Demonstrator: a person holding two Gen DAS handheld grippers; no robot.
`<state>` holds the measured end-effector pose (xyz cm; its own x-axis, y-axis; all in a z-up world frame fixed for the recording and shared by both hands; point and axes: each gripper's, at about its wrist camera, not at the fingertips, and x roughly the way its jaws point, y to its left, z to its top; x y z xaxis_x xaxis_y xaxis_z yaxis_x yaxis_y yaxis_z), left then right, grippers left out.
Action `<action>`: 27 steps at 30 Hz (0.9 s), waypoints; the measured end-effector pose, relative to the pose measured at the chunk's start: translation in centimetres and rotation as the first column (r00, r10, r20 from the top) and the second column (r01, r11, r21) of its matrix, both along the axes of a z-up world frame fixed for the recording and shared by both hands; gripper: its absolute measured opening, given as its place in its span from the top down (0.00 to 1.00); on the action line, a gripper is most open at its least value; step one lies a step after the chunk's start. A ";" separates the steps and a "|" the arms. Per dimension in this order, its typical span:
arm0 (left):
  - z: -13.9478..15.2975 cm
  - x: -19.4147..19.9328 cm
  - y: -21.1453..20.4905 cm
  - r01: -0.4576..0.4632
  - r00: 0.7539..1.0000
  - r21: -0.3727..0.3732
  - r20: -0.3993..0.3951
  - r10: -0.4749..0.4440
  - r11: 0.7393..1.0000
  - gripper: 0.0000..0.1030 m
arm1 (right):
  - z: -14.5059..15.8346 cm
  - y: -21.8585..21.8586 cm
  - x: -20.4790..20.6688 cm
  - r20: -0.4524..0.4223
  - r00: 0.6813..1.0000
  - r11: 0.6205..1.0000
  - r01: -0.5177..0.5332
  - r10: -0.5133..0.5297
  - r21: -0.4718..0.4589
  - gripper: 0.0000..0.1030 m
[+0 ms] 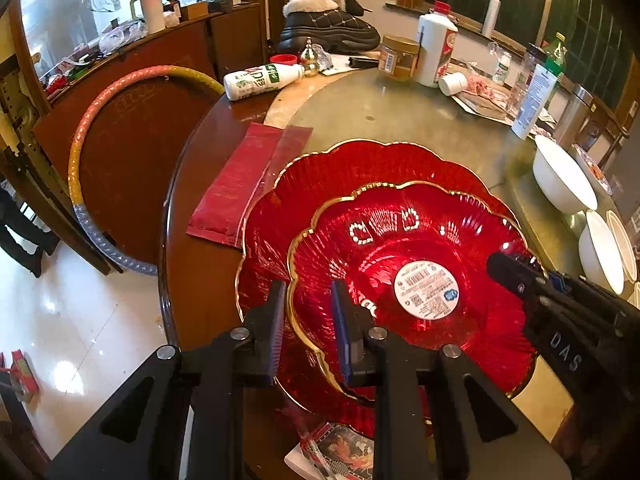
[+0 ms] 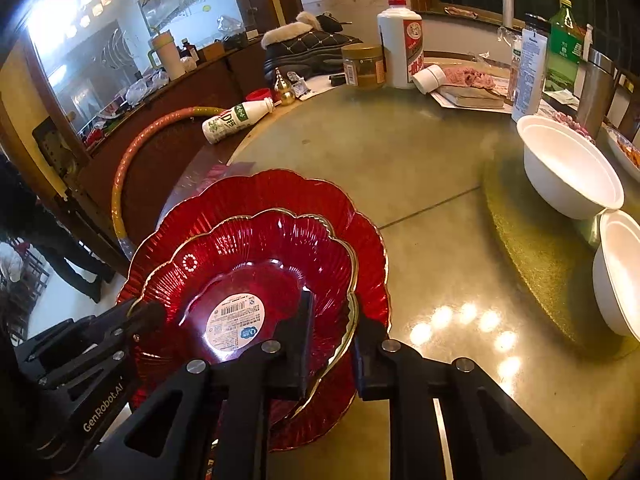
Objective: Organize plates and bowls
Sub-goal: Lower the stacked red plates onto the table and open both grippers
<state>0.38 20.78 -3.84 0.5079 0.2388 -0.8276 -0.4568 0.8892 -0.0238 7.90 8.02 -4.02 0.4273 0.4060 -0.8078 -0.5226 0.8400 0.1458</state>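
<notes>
Claw on the left (image 1: pixel 308 328) clenches the near-left rim of the small red plate (image 1: pixel 408 240), one finger outside the gold scalloped edge and one inside it. The right claw (image 2: pixel 332 344) straddles the same plate's rim on the opposite side; whether its fingers still press the edge I cannot tell. Both claws slant steeply down toward the table (image 2: pixel 420 168).

The small red plate sits flat and right way up on a larger red plate (image 1: pixel 320 172) of the same flower shape, shifted toward the near edge of it, so the larger plate shows as a wide crescent behind. Neither plate has a long axis; both are roughly round. A round white label (image 1: pixel 427 290) lies in the small plate's middle.

Only the left view shows a red packet (image 1: pixel 236 188) just beside the larger plate on the table's brown border, a printed card at the near table edge, and the shiny floor below. Only the right view shows clearly the white bowl (image 2: pixel 568 168) standing well apart to the right on the raised turntable (image 2: pixel 520 240), with a second white bowl (image 2: pixel 620 272) just beside it nearer the camera. Each view catches the other claw at its side edge.
</notes>
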 end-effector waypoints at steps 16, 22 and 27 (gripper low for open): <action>2.3 -1.5 0.4 -0.030 0.991 -0.029 0.129 0.033 0.999 0.35 | 2.1 -0.7 -1.4 0.088 0.996 0.999 0.014 -0.017 0.041 0.31; 4.1 -1.6 0.0 -0.038 0.976 -0.099 0.208 0.058 0.994 0.26 | 3.0 -5.0 -0.9 -0.032 0.998 0.965 0.069 -0.063 0.252 0.24; 5.3 -0.2 -3.1 0.041 0.970 -0.104 0.242 -0.014 0.994 0.21 | 3.7 -10.5 -0.3 -0.097 0.986 0.926 0.163 -0.138 0.340 0.24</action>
